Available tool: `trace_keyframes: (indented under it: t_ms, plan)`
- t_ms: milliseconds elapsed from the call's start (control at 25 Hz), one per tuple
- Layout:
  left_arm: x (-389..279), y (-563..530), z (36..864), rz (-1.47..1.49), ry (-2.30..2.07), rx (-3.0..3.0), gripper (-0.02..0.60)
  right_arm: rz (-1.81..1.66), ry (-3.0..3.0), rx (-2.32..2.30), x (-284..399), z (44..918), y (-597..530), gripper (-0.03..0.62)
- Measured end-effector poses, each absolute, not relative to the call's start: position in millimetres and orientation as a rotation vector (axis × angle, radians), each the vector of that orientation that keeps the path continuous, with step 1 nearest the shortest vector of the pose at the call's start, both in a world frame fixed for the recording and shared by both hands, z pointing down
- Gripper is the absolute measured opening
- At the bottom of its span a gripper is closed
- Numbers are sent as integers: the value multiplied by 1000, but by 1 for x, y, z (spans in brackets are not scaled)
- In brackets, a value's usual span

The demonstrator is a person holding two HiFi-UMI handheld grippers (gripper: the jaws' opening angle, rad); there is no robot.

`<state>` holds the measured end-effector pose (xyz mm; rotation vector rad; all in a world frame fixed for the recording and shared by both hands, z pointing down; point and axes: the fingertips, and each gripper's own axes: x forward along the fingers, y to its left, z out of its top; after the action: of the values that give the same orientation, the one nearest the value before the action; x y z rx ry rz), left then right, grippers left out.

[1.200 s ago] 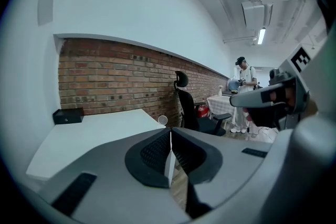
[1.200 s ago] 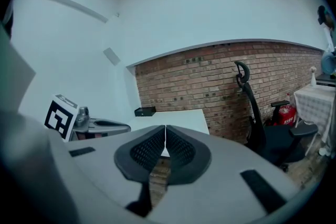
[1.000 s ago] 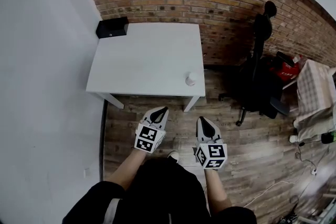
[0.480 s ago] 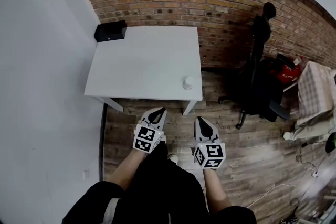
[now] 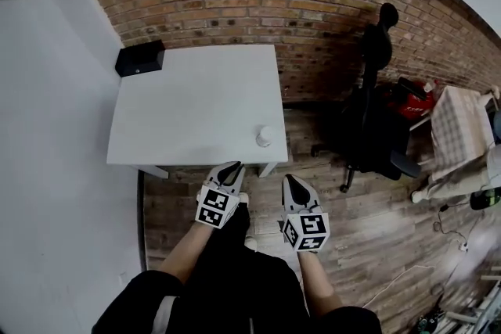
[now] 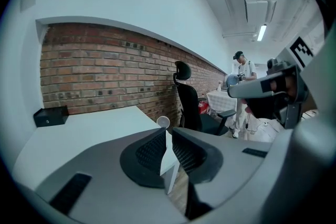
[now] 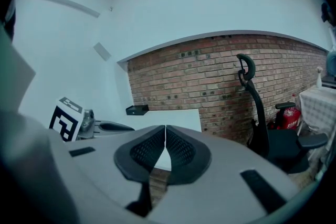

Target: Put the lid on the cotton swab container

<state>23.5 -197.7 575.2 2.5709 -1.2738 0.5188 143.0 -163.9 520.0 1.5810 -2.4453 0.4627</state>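
Observation:
A small white cotton swab container (image 5: 264, 137) stands near the front right corner of the white table (image 5: 188, 109); it shows small in the left gripper view as the container (image 6: 163, 122). I cannot make out a separate lid. My left gripper (image 5: 233, 167) is shut and empty, held in front of the table's near edge, left of the container. My right gripper (image 5: 289, 180) is shut and empty too, just right of the table's front leg. The left gripper (image 6: 167, 134) points toward the container; the right gripper (image 7: 165, 129) points at the table.
A black box (image 5: 140, 58) sits at the table's far left corner against the brick wall (image 5: 258, 4). A black office chair (image 5: 368, 121) stands right of the table. A person (image 6: 242, 81) stands far off beside a cloth-covered table (image 5: 460, 129). The floor is wooden planks.
The whole view has shifted: the table and container now sit further left and lower, nearer to both grippers. The jaws of both stay shut.

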Motion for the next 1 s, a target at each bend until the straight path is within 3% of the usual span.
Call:
trace_keyframes:
  t_ms: [80, 280, 720, 1000]
  plan:
    - [27, -218, 582, 538, -1240, 2580, 25, 464, -2427, 1580, 143, 522, -183, 23]
    - [39, -261, 613, 631, -1105, 2609, 122, 471, -2380, 1594, 142, 533, -232, 23]
    - [65, -319, 677, 775, -816, 2655, 243, 539, -2265, 1653, 144, 564, -304, 23]
    - [79, -331, 720, 920, -696, 2644, 261, 591, -2212, 1640, 146, 584, -319, 23]
